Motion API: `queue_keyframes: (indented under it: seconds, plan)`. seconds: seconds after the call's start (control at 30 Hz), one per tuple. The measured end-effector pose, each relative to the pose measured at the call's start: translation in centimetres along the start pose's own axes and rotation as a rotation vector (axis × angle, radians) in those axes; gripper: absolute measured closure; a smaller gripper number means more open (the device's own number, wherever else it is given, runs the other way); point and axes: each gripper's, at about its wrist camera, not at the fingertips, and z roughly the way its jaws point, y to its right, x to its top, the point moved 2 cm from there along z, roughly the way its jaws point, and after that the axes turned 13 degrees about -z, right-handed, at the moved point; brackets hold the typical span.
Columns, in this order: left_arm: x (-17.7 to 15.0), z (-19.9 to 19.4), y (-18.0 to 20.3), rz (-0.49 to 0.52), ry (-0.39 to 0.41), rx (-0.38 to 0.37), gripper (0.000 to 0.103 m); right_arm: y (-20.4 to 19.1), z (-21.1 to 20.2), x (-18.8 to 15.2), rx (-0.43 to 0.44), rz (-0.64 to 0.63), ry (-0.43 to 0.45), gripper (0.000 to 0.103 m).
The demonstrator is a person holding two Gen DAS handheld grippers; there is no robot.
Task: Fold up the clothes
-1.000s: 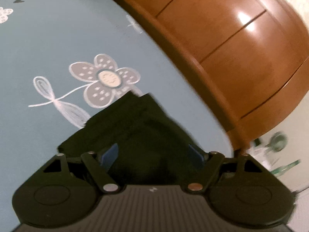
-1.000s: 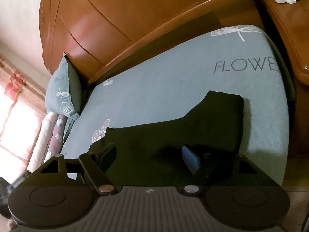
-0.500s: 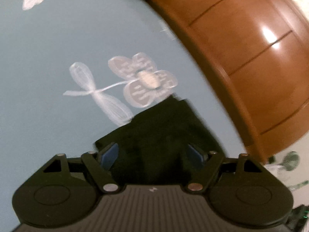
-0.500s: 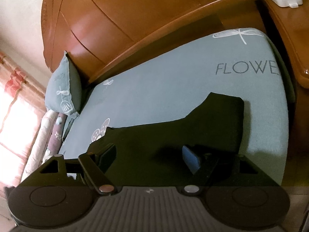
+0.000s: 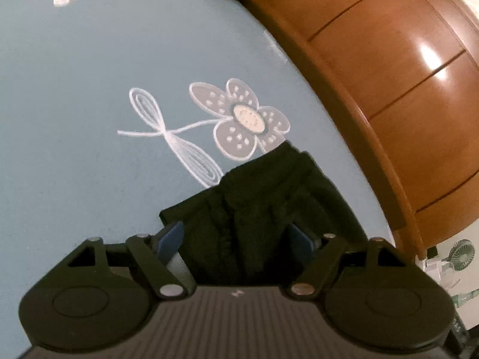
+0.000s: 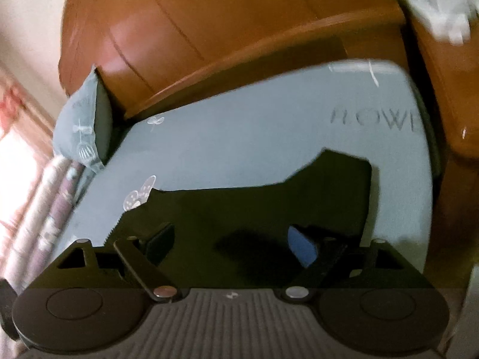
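Black garment (image 6: 269,206) spread across the lower centre of a blue-grey bedsheet (image 6: 254,137), one bunched end (image 5: 269,197) reaching just below a printed flower (image 5: 239,119) in the left wrist view. Left gripper (image 5: 236,236) low over that bunched end, jaws spread, blue pads (image 5: 172,236) either side of the cloth without pressing it. Right gripper (image 6: 230,242) low over the flat dark fabric, jaws wide and just opened further, pinching nothing. Wooden headboard (image 6: 227,21) across the top, pillow (image 6: 80,125) at left.
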Motion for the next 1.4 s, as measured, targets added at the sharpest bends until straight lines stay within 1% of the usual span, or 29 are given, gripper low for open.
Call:
queue_keyframes:
  seconds: [0.07,0.1,0.23,0.33,0.4,0.47,0.53,0.57,0.63,0.67,0.7,0.73,0.8,0.93,1.0,1.07,1.13,1.27,1.37,1.4]
  plan:
    - [-0.2,-0.8,0.0,-0.031,0.005,-0.028,0.026,-2.1,-0.9,-0.2,-0.03,-0.1,0.039,0.016]
    - [-0.3,-1.3,0.1,-0.036,0.007,-0.031,0.026,-3.3,-1.3,-0.3,-0.042,-0.156,0.062,0.014]
    - [-0.6,-3.4,0.5,-0.015,0.016,0.016,0.026,-7.5,-2.5,-1.4,-0.039,-0.368,0.133,0.008]
    - [-1.4,-4.7,0.6,-0.003,0.009,0.022,0.026,-7.9,-2.3,-1.3,-0.052,-0.418,0.146,0.006]
    - [-2.0,-4.8,1.2,0.017,-0.003,0.024,0.026,-6.3,-1.6,-0.3,-0.088,-0.381,0.151,0.006]
    - [-3.1,-4.9,2.2,0.047,-0.028,0.012,0.026,-3.6,-0.5,1.1,-0.097,-0.309,0.171,0.006]
    - [-4.4,-4.9,3.4,0.079,-0.061,-0.005,0.026,0.3,0.9,2.2,-0.065,-0.182,0.148,0.006]
    - [-5.1,-4.8,3.9,0.091,-0.081,-0.015,0.026,1.6,1.8,2.4,-0.036,-0.136,0.122,0.006]
    - [-6.8,-4.6,5.3,0.115,-0.122,-0.049,0.026,4.3,3.8,2.6,0.024,-0.04,0.026,0.006]
    - [-7.8,-4.5,6.0,0.128,-0.147,-0.074,0.026,5.4,4.1,2.6,0.038,-0.009,0.02,0.007]
    - [-9.0,-5.2,6.6,0.142,-0.168,-0.1,0.026,6.2,3.8,2.8,0.057,0.017,0.039,0.007]
    - [-10.1,-5.1,7.4,0.16,-0.192,-0.127,0.026,6.6,3.3,2.9,0.053,0.036,0.05,0.007]
    - [-12.9,-5.0,8.9,0.213,-0.251,-0.192,0.025,7.2,1.7,3.2,0.0,0.041,0.109,0.006]
    - [-17.7,-3.3,10.3,0.285,-0.368,-0.281,0.025,8.2,0.4,3.3,-0.023,0.059,0.142,0.004]
    - [-19.4,-1.9,10.2,0.286,-0.42,-0.293,0.025,8.6,0.8,3.3,-0.034,0.081,0.122,0.004]
    - [-20.7,-0.4,9.5,0.264,-0.471,-0.288,0.025,9.0,1.0,3.3,-0.042,0.099,0.112,0.004]
    - [-21.6,0.5,8.3,0.235,-0.497,-0.263,0.025,9.1,0.9,3.4,-0.043,0.104,0.114,0.004]
    - [-21.7,0.3,6.4,0.161,-0.525,-0.302,0.024,9.4,0.9,3.3,-0.052,0.119,0.113,0.004]
    - [-20.7,-0.5,7.3,0.174,-0.491,-0.309,0.025,9.6,0.8,3.2,-0.041,0.143,0.118,0.004]
    - [-20.2,-0.5,7.9,0.184,-0.475,-0.329,0.024,9.6,0.8,3.1,-0.038,0.149,0.121,0.004]
